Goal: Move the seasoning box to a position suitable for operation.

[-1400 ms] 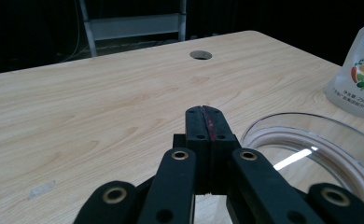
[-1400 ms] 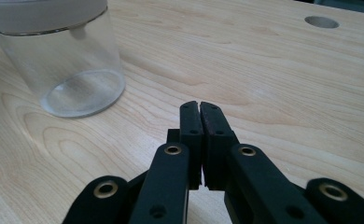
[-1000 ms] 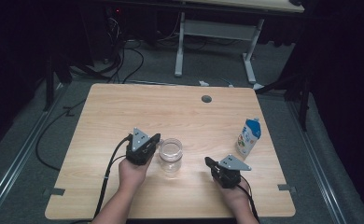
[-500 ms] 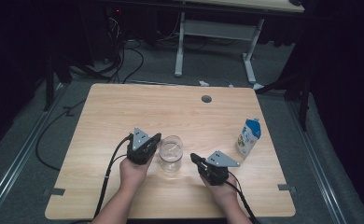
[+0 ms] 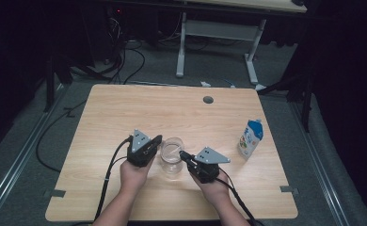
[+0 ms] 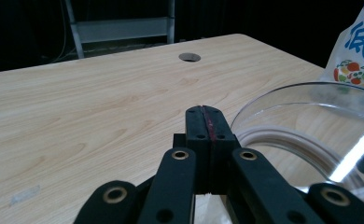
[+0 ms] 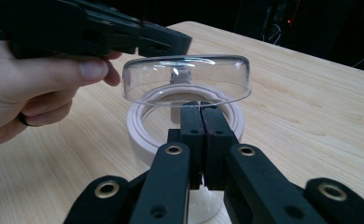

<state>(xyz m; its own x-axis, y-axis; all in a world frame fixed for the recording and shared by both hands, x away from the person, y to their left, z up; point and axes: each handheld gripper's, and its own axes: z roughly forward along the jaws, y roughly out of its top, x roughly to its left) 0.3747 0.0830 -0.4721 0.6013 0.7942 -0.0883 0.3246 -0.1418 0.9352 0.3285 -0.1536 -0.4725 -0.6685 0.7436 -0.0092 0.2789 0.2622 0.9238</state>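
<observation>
Two closed, empty grippers, left gripper (image 5: 156, 141) and right gripper (image 5: 183, 156), flank the glass (image 5: 172, 157), probably to steady it.

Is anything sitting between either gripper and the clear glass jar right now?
Nothing visible is. The glass jar stands between the left gripper and the right gripper, both shut and close at its sides. The milk carton stands apart toward the table's right edge.

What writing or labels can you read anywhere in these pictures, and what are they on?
Carton: one large blue Chinese character, cut off by the frame edge, above printed fruit pictures; not fully readable.
Carton in the high view: print too small to read.
Nothing else carries readable text.
</observation>
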